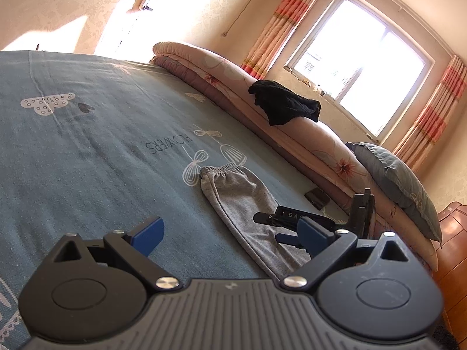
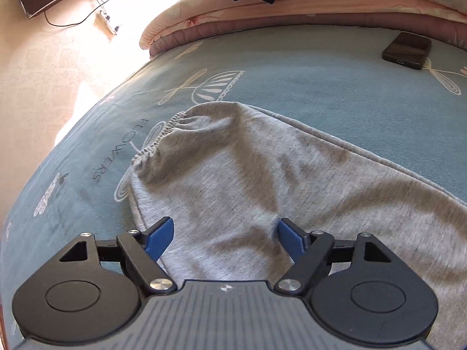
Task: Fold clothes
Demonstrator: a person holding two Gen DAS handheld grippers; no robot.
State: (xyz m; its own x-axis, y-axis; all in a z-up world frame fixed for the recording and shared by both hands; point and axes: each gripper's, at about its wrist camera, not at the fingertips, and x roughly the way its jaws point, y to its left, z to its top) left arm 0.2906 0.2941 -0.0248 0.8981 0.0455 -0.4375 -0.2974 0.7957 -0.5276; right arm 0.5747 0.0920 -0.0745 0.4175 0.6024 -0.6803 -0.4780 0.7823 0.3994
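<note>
— Where does the left wrist view sit?
— Low over the blue bed sheet, looking along its tongs toward the window.
— And the right?
— Closer, tilted down onto the grey trousers.
— What do they share?
— The trousers, the phone, the folded quilt.

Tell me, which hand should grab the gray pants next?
The right one, probably. Its tool is open and sits right over the gray pants, with cloth between its fingers. The left tool is open too, but it points at the bare blue sheet, with the pants off to its side.
</note>
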